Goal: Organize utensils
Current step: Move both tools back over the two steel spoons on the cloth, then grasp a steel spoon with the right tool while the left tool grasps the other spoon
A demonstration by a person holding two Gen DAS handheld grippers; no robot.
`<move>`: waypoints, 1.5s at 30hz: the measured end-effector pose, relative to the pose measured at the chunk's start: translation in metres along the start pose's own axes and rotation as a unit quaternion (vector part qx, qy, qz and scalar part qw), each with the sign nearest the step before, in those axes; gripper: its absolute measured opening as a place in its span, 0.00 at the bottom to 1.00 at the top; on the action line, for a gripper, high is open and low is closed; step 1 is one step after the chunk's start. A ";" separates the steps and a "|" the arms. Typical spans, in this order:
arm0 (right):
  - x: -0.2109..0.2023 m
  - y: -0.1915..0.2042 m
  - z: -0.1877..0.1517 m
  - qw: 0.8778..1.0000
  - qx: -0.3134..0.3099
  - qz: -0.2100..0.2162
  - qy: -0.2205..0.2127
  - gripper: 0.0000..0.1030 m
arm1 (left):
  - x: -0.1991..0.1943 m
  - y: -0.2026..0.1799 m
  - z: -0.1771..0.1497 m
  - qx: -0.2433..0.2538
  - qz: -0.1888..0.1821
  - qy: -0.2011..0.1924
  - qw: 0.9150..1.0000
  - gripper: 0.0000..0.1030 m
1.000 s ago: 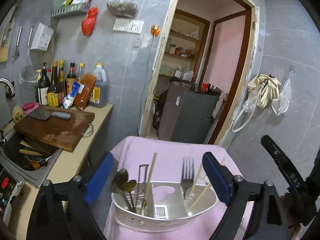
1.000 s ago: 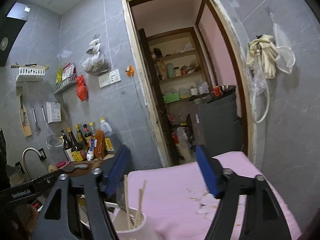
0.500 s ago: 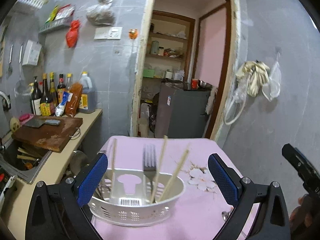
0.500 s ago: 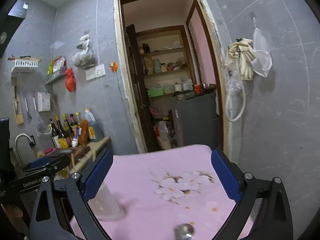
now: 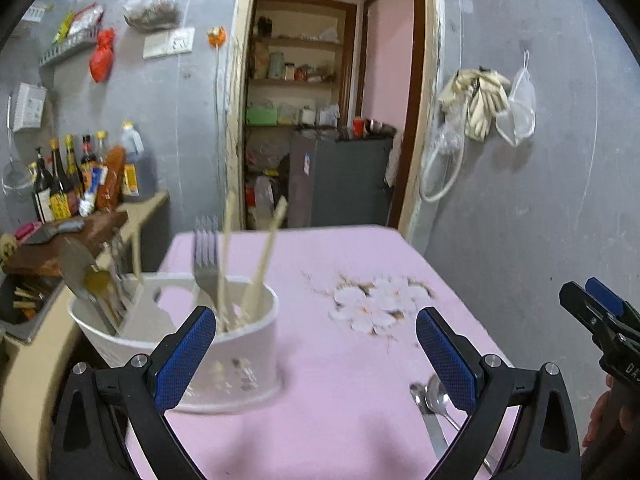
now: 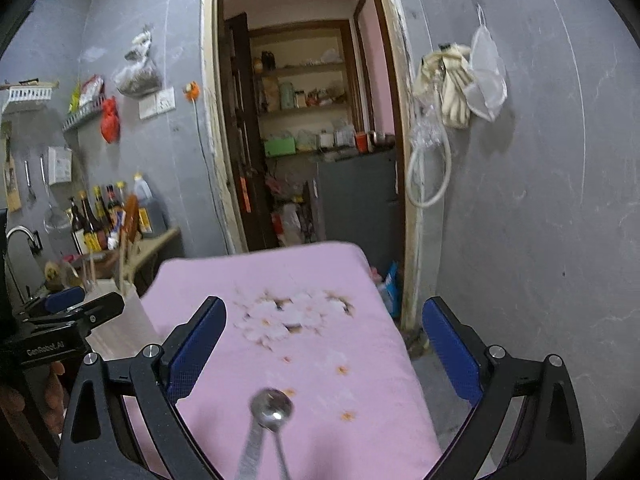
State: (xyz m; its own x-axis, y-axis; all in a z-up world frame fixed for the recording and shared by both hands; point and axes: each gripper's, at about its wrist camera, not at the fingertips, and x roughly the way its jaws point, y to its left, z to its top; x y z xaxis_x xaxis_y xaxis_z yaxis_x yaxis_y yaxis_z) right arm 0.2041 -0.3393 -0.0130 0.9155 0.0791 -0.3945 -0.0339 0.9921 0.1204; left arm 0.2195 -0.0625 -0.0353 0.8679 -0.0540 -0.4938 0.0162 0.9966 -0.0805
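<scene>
A white utensil caddy (image 5: 224, 356) stands on the left of the pink table (image 5: 344, 264). It holds a fork (image 5: 206, 264), chopsticks (image 5: 264, 256) and spoons (image 5: 94, 284). My left gripper (image 5: 316, 344) is open and empty, its left finger in front of the caddy. Two metal spoons (image 5: 434, 404) lie on the cloth by its right finger. In the right wrist view these spoons (image 6: 270, 406) lie between the fingers of my open, empty right gripper (image 6: 324, 344). The caddy (image 6: 124, 320) shows there at the left.
A counter (image 5: 136, 216) with bottles (image 5: 76, 176), a cutting board and a sink stands left of the table. An open doorway (image 5: 320, 120) with a dark cabinet lies behind. A grey wall (image 5: 540, 200) with hanging gloves runs along the right.
Both grippers have pulled back and swung right, away from the caddy. The caddy now sits at the left of both views and the spoons on the cloth have come into view.
</scene>
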 end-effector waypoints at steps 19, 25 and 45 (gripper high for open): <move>0.079 -0.039 -0.064 0.990 0.004 0.081 0.115 0.93 | 0.063 -0.032 -0.072 -0.022 -0.029 0.119 0.992 0.98; 0.098 -0.027 -0.070 0.981 -0.021 0.130 0.143 0.78 | 0.068 -0.038 -0.080 -0.010 -0.040 0.134 0.990 0.97; 0.152 0.011 -0.097 0.925 -0.059 0.264 0.266 0.25 | 0.073 -0.038 -0.081 -0.012 -0.058 0.156 0.986 0.71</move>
State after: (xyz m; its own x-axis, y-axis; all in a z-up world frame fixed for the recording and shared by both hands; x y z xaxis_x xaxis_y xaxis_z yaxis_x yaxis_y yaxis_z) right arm 0.3037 -0.3066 -0.1599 0.4325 0.5609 -0.7059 -0.4918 0.8030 0.3367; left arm 0.2416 -0.1096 -0.1384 0.6663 -0.1879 -0.7217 0.0917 0.9810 -0.1708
